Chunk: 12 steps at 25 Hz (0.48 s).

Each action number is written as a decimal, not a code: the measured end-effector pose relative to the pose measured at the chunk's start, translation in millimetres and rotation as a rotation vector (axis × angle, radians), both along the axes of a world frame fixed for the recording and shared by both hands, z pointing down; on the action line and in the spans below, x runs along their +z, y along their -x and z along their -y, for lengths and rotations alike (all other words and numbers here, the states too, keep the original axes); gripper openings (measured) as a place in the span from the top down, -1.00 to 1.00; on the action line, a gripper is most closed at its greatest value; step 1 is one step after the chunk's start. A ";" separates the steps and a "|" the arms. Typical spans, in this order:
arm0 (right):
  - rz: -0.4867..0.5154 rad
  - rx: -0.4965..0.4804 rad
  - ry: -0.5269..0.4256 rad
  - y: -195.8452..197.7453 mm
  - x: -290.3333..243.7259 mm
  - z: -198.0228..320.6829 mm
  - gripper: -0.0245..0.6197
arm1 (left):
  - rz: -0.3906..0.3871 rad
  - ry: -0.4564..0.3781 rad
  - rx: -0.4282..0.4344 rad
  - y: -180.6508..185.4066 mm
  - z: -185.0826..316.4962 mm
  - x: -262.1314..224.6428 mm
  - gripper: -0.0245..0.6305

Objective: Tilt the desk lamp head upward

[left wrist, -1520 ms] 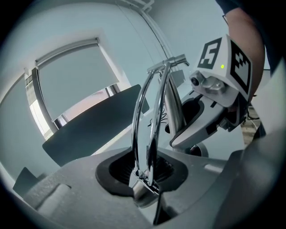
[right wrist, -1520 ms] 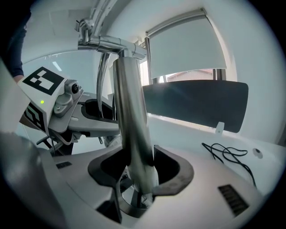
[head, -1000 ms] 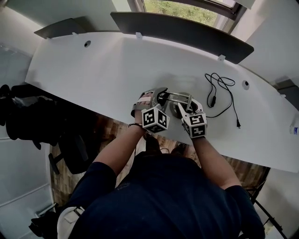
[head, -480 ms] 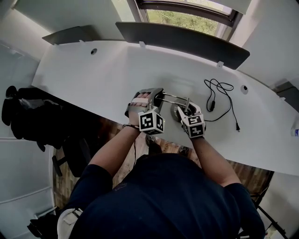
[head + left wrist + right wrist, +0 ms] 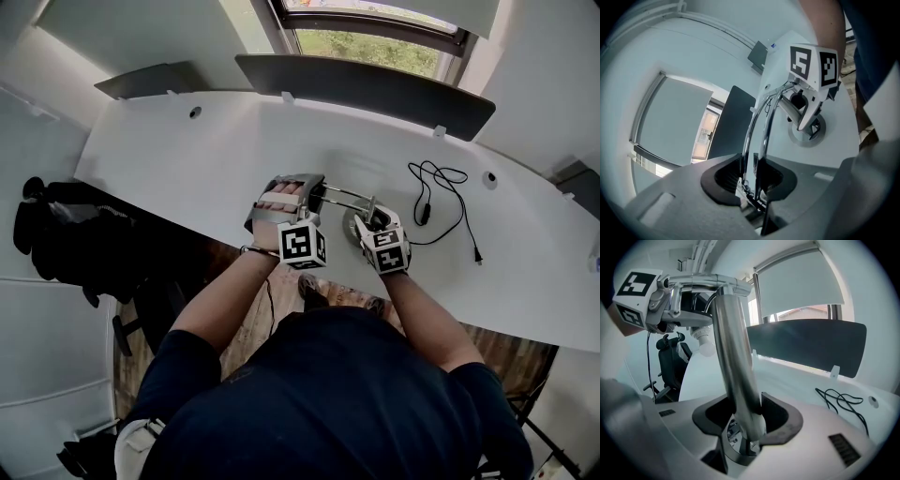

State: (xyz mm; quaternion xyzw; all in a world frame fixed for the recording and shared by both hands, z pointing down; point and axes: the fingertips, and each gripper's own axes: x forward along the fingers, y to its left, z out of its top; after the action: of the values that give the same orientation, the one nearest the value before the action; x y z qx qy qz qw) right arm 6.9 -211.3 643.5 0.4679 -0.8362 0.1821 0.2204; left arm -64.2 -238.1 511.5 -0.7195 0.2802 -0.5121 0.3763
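Observation:
A chrome desk lamp stands near the front edge of the white desk (image 5: 187, 159), on a round base (image 5: 355, 228). My right gripper (image 5: 373, 220) is shut on the upright post (image 5: 736, 366), low down by the base (image 5: 806, 133). Twin chrome arm rods (image 5: 761, 126) run left from the post's top. My left gripper (image 5: 317, 199) is shut on these rods at their far end. In the right gripper view a white bulb (image 5: 705, 341) hangs below the arm (image 5: 701, 281), beside the left gripper. The lamp head's shade is hidden behind the left gripper and hand.
A black cable (image 5: 441, 192) with a plug lies coiled on the desk to the right of the lamp. A dark panel (image 5: 366, 80) stands along the desk's back edge under a window. A black office chair (image 5: 56, 234) is on the floor at the left.
Both grippers keep their holds on the lamp. The head view has drifted a little, so the desk sits slightly differently in frame.

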 end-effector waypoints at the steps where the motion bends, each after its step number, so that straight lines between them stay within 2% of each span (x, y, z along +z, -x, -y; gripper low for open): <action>1: -0.001 0.000 0.001 -0.3 0.8 -0.2 0.35 | 0.020 -0.002 0.001 -0.5 -0.2 -1.7 0.67; 12: -0.062 -0.020 -0.013 -0.4 3.0 -3.2 0.36 | 0.201 -0.047 0.016 -9.3 -5.6 -22.8 0.67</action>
State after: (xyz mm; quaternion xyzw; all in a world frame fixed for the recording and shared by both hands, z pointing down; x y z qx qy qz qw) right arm 7.3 -208.1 646.5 0.4662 -0.8349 0.1600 0.2450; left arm -54.9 -232.5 488.7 -0.6576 0.2471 -0.5720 0.4235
